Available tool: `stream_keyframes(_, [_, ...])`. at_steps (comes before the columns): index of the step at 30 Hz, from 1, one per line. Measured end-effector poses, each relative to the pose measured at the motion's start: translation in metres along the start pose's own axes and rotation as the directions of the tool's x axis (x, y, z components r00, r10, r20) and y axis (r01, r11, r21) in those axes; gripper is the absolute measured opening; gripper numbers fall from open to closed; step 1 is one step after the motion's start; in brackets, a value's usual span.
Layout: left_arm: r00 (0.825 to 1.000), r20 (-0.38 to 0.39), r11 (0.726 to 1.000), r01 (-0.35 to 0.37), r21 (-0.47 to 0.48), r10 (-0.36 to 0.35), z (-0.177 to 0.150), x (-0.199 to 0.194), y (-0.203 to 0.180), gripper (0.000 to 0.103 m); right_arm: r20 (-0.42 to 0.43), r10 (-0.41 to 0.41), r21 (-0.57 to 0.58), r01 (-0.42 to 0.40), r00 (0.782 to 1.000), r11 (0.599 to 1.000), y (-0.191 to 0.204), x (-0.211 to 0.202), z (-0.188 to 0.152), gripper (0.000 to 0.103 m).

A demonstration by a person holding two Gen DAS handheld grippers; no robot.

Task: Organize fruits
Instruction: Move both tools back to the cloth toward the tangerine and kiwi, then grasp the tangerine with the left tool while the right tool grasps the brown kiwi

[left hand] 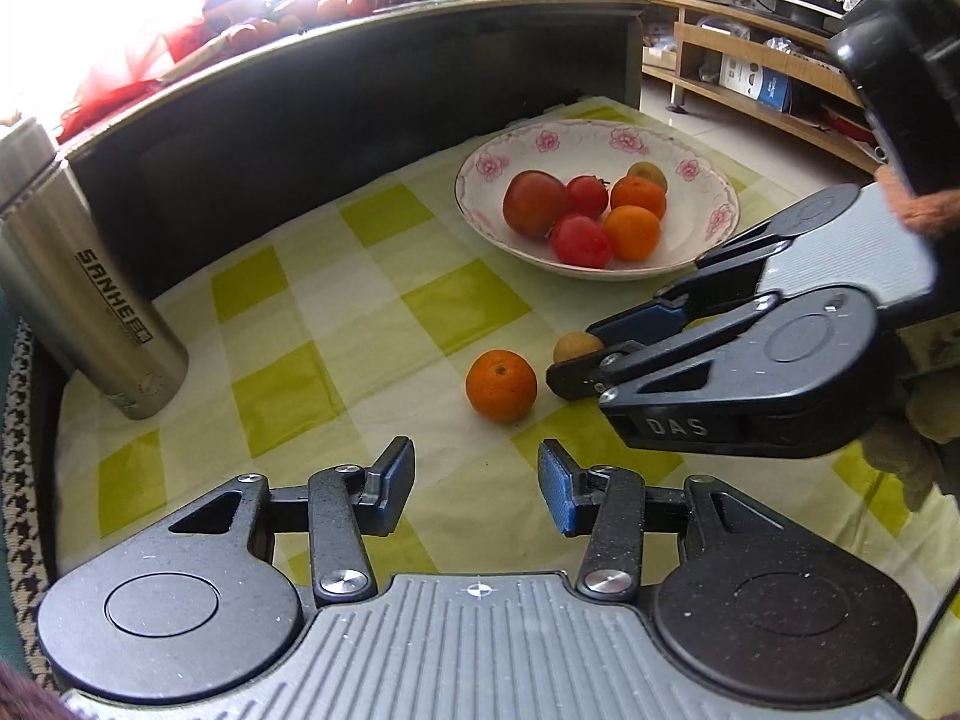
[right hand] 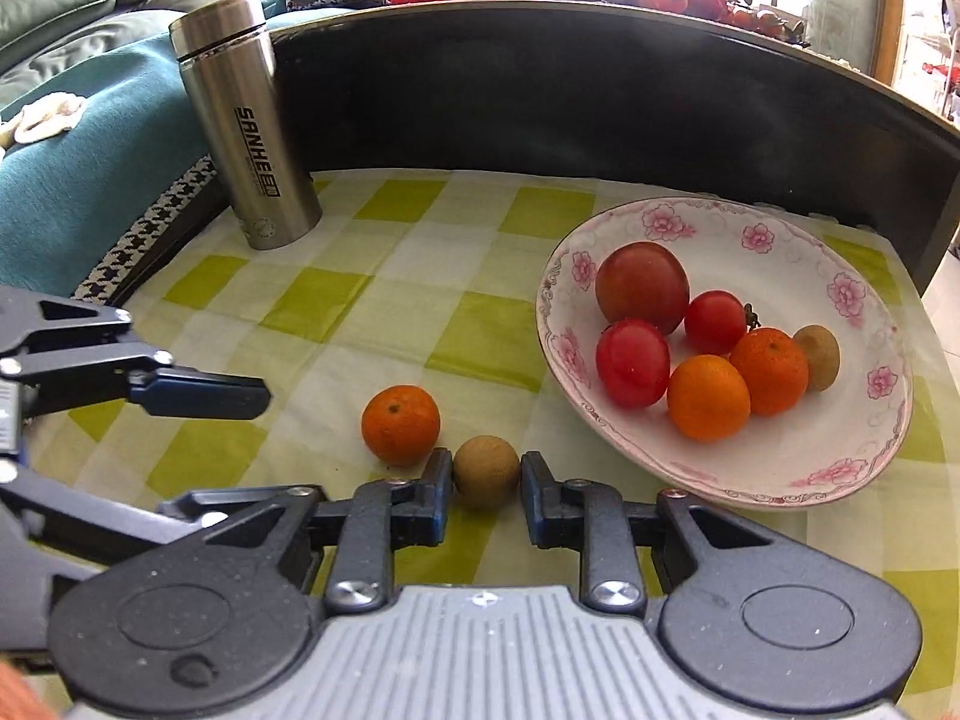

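Six fruits sit in bowl (right hand: 729, 354), frame right. Left: tangerine (right hand: 400, 425) and longan (right hand: 486, 471), lower centre on worktop (right hand: 336, 300). My right claw (right hand: 486, 489) brackets longan, unclamped; left claw (left hand: 476, 480) apart.

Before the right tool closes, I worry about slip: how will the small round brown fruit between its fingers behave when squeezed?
The small round brown fruit is ball-shaped, so it would probably roll or squirt forward if pinched off-centre. Its matte skin looks dry, likely giving the right tool fair grip. It seems small and probably light.
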State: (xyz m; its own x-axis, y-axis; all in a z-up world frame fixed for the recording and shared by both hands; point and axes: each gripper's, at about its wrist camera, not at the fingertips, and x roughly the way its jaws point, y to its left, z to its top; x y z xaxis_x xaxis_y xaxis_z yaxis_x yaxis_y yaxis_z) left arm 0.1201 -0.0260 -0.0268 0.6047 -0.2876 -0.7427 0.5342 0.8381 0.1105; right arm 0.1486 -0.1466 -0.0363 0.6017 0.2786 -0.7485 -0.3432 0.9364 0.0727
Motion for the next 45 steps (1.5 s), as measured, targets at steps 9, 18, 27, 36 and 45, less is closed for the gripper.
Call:
stream_keyframes(9, [1.000, 0.022, 1.000, 0.005, 0.021, -0.006, 0.012, 0.020, -0.009, 0.053, -0.031, -0.028, 0.060, 0.030, 0.999, 0.998, -0.021, -0.022, -0.016, 0.030])
stream_keyframes(18, [0.999, 0.035, 1.000, 0.004, -0.021, -0.004, 0.020, 0.037, -0.014, 0.050, -0.040, -0.007, 0.096, 0.011, 0.999, 0.995, -0.032, -0.040, -0.029, 0.030])
stream_keyframes(27, [0.999, 0.038, 0.999, 0.007, -0.038, -0.006, 0.018, 0.035, -0.015, 0.038, -0.039, -0.011, 0.095, 0.015, 0.999, 0.995, -0.031, -0.039, -0.030, 0.030])
stream_keyframes(36, [0.999, -0.002, 0.999, 0.043, -0.020, -0.043, 0.004, 0.017, -0.024, 0.037, -0.047, -0.015, 0.070, 0.018, 0.999, 0.997, -0.028, -0.043, -0.033, 0.030])
stream_keyframes(45, [0.994, -0.049, 0.991, 0.104, 0.079, -0.100, -0.033, -0.023, -0.060, 0.038, -0.084, -0.028, 0.010, 0.028, 0.996, 1.000, -0.019, -0.070, -0.063, 0.030])
